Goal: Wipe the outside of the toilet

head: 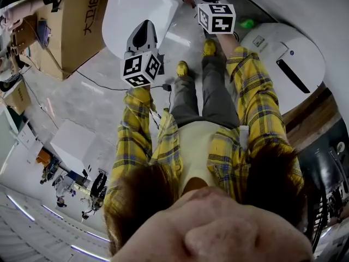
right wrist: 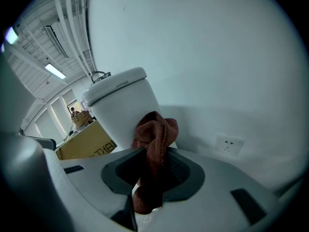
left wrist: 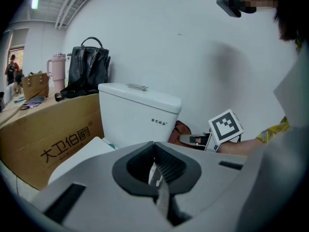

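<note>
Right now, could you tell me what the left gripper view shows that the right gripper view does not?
Only the left gripper view shows the pink tumbler, a yellow plaid sleeve and a marker cube. Only the right gripper view shows the wall socket and the right gripper shut on the brown cloth. Both show the white toilet tank, the cardboard box and that cloth.

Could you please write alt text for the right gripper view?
The right hand-held gripper is shut on a crumpled reddish-brown cloth, held in front of a white toilet cistern. A white wall with a socket lies to the right; a cardboard box stands at left.
</note>
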A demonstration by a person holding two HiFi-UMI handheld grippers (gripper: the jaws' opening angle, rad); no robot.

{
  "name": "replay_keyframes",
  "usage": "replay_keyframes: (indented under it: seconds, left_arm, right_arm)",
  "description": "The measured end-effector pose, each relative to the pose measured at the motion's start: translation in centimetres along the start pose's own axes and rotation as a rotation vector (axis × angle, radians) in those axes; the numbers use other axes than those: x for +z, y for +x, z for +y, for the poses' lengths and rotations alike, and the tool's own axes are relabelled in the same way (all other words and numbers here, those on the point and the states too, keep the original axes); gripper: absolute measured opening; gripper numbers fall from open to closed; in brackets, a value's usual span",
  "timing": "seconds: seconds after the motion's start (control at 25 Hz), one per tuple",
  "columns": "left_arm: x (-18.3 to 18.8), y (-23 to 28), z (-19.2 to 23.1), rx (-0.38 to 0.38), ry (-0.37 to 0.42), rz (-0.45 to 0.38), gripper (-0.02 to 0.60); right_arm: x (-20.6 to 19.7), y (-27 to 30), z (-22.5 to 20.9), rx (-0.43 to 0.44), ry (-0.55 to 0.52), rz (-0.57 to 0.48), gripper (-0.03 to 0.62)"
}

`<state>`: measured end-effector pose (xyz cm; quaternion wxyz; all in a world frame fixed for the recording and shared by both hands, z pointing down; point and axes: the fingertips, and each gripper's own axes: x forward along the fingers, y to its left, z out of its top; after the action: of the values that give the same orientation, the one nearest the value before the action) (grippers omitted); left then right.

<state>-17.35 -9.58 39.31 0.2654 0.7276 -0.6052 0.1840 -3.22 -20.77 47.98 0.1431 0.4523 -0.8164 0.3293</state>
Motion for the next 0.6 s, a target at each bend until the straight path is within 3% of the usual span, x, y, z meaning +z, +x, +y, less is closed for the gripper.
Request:
replay_keyframes:
  seconds: [0.6]
  left_arm:
    - [-2.5, 2.9, -0.6, -0.057, 0.01, 0.056, 0.008]
  right_arm:
    - [-5.0, 2.4, -1.0, 0.006, -0.024, 0.109, 0.117]
